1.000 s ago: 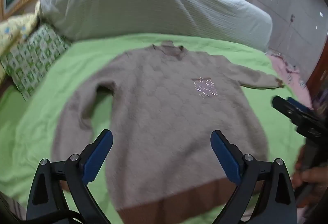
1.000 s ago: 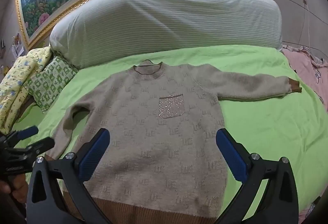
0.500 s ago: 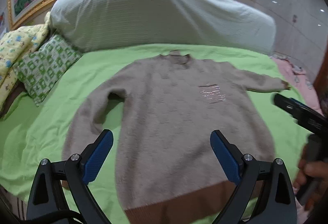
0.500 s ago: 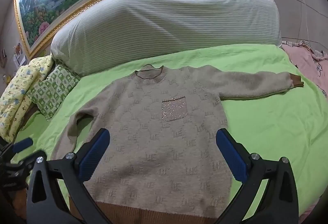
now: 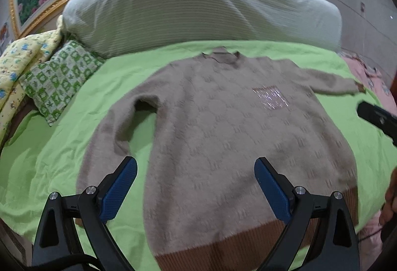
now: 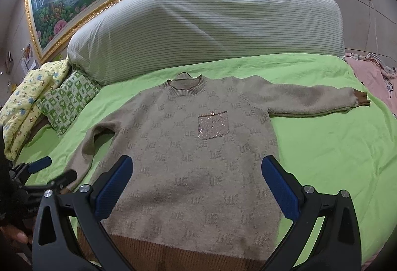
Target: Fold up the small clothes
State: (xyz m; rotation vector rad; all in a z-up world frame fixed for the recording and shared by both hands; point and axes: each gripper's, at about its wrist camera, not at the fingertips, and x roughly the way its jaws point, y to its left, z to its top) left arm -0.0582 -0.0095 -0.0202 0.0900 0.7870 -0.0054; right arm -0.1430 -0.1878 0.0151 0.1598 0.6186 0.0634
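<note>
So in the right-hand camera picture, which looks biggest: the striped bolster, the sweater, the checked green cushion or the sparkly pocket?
As they look in that view:
1. Striped bolster and sweater: too close to rank, since the sweater lies nearer.
2. Checked green cushion
3. Sparkly pocket

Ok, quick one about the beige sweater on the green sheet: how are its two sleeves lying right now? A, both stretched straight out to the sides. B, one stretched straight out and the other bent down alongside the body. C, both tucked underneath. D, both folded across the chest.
B: on the sweater, the right sleeve lies stretched out sideways across the green sheet, while the left sleeve bends down beside the body.
</note>
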